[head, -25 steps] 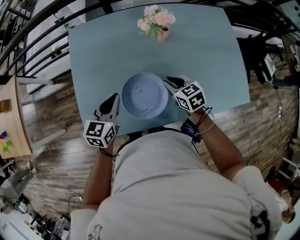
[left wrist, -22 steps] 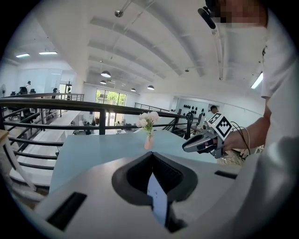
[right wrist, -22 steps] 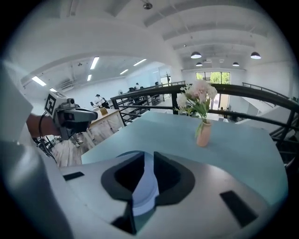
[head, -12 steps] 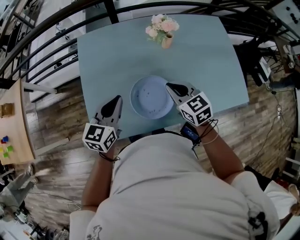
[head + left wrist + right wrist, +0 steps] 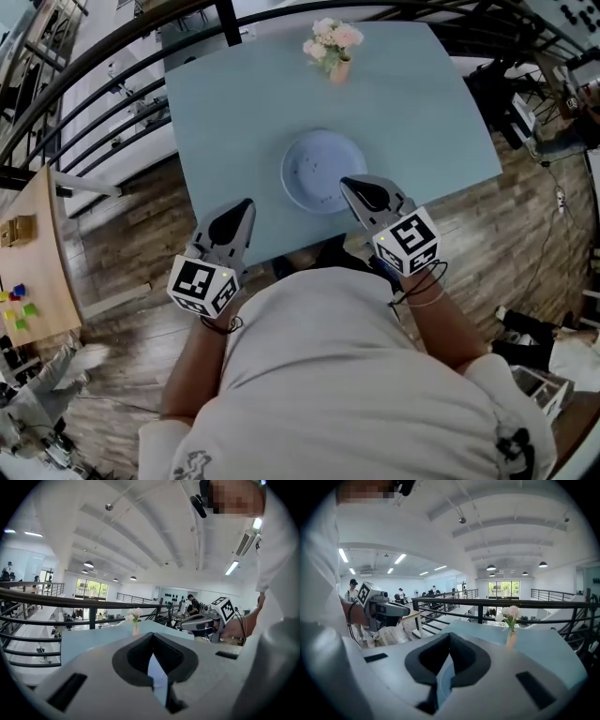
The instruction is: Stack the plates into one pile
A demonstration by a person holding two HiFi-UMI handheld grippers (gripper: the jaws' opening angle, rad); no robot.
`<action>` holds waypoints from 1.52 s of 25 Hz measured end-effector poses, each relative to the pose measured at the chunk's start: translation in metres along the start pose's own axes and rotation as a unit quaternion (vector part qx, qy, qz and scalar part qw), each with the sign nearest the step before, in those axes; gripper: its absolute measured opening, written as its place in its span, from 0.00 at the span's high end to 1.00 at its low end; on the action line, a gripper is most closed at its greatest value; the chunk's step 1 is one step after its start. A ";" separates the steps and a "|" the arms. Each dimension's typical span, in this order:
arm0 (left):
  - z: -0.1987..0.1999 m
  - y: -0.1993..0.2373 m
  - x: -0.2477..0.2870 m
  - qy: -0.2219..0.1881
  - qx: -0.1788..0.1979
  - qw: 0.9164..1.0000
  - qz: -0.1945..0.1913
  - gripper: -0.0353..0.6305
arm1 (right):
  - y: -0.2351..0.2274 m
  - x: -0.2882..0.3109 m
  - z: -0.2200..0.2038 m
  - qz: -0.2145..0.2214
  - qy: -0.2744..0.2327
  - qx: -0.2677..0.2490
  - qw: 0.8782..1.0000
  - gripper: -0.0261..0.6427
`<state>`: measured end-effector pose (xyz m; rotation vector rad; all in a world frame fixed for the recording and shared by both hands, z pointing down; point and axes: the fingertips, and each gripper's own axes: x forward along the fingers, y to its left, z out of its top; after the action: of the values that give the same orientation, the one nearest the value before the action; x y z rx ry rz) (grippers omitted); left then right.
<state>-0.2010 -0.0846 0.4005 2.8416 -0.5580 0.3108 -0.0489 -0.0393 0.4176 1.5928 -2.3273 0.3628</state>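
Observation:
One round pale blue plate [image 5: 323, 169] lies flat on the light blue table [image 5: 244, 103]; from above I cannot tell whether others lie under it. My right gripper [image 5: 350, 186] is shut and empty, its tip over the plate's near right rim. My left gripper [image 5: 246, 205] hangs at the table's near edge, left of the plate and apart from it, jaws together with nothing in them. Each gripper view looks along closed jaws, the left gripper [image 5: 152, 640] and the right gripper [image 5: 449, 640], over the table top.
A small vase of pink flowers [image 5: 334, 45] stands at the table's far side. A black railing [image 5: 112, 89] runs along the left. There is wooden floor [image 5: 122, 244] around the table, a wooden shelf [image 5: 28, 253] at far left, and people far behind.
Both grippers have drawn back from the plate toward the table's near edge. The right jaws, open beside the plate's rim a second ago, are now shut. The plate stayed where it was.

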 end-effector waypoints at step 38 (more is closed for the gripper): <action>-0.001 -0.291 0.014 -0.037 0.050 0.997 0.045 0.94 | 0.004 -0.262 -0.062 0.073 -0.087 -0.039 0.993 0.95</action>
<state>-0.0741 0.1736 0.3522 2.9394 -0.7049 0.2569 0.0430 0.2105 0.3755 1.4759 -2.5640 0.1666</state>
